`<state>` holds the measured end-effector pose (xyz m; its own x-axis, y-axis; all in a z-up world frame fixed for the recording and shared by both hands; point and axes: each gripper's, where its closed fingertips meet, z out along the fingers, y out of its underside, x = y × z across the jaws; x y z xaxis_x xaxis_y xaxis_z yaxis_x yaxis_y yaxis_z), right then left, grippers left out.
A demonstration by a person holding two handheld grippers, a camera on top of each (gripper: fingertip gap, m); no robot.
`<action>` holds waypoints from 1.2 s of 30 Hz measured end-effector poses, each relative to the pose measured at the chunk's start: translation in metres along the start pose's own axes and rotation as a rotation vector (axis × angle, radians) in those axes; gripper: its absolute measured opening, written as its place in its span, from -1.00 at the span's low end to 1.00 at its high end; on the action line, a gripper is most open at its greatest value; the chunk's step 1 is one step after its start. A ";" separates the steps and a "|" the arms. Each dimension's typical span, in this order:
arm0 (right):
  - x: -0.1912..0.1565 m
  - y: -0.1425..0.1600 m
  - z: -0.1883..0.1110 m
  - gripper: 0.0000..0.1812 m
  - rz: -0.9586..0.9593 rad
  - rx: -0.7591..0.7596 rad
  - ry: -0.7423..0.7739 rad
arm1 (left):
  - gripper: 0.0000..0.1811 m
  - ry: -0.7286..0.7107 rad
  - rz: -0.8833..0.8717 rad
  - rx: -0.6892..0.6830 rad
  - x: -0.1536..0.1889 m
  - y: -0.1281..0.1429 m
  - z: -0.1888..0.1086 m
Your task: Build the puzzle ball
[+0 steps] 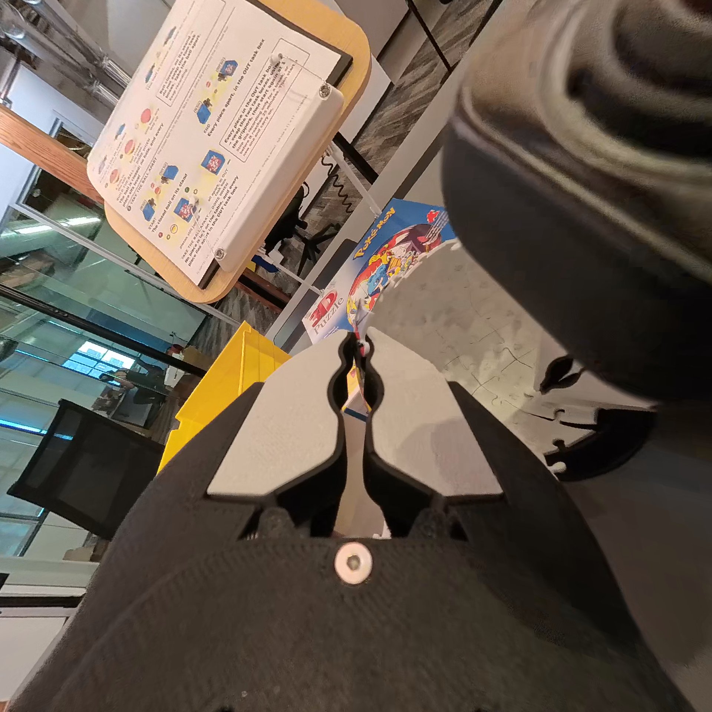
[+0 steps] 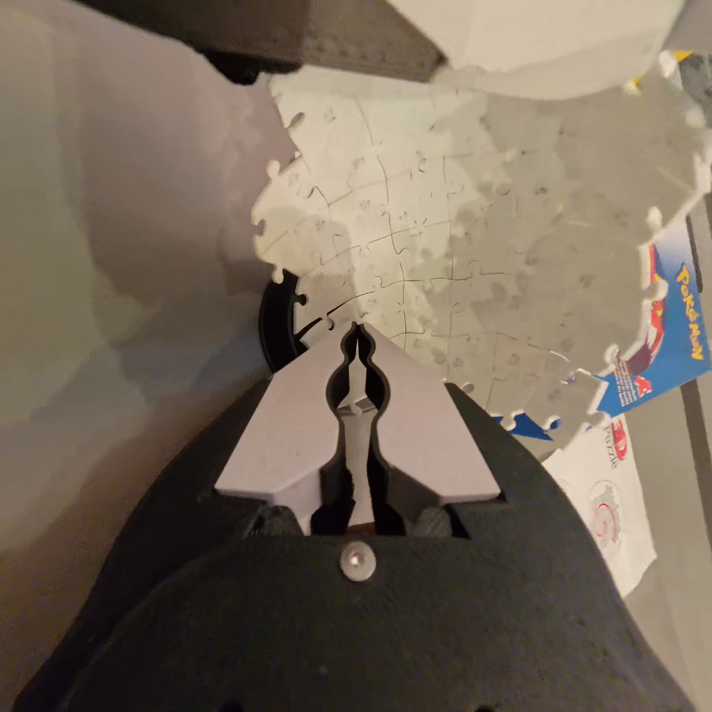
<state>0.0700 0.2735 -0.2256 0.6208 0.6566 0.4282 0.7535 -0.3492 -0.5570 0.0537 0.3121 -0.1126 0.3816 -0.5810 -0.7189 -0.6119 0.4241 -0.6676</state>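
The half-built puzzle ball (image 1: 466, 319) is an open shell with its white inner side facing me, resting on a black ring stand (image 1: 608, 450). My left gripper (image 1: 359, 341) is shut on the shell's rim, a thin coloured edge showing between its tips. The right wrist view shows the shell's inside (image 2: 443, 239) and the stand (image 2: 275, 327) at its lower left edge. My right gripper (image 2: 358, 327) is shut on a white puzzle piece (image 2: 352, 408), with its tips against the shell's inner wall near that edge. The right gripper's body (image 1: 578, 173) looms blurred at the upper right.
The blue puzzle box (image 1: 370, 269) stands behind the shell and also shows in the right wrist view (image 2: 678, 319). A yellow bin (image 1: 239, 385) is to the left. An instruction board (image 1: 231, 135) on a wooden panel stands farther back. The left gripper's body (image 2: 269, 34) crosses the top. About 12 cm separates my left fingertips from my right.
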 end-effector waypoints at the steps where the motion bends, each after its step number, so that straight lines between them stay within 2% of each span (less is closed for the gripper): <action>1: 0.000 0.001 -0.001 -1.00 -0.026 -0.017 0.007 | -0.98 0.001 -0.002 0.001 0.000 0.000 0.000; 5: -0.004 0.002 -0.001 -1.00 -0.056 -0.041 -0.012 | -0.97 -0.001 -0.002 0.003 0.000 0.000 0.001; 20: -0.005 0.002 0.000 -1.00 0.381 -0.041 -0.152 | -0.97 -0.003 -0.005 0.003 0.000 0.000 0.000; 23: 0.002 -0.002 -0.001 -1.00 0.406 0.008 -0.115 | -0.97 -0.002 -0.004 0.000 0.001 0.001 0.000; 26: 0.004 0.004 0.002 -1.00 0.330 -0.016 -0.056 | -0.97 -0.003 -0.007 0.000 0.001 0.001 0.000; 36: 0.001 0.005 0.004 -1.00 0.141 -0.102 -0.038 | -0.97 0.000 -0.010 0.004 0.001 0.000 0.000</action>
<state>0.0734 0.2751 -0.2308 0.7151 0.6200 0.3228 0.6785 -0.5047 -0.5337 0.0543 0.3112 -0.1133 0.3875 -0.5851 -0.7123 -0.6056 0.4210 -0.6753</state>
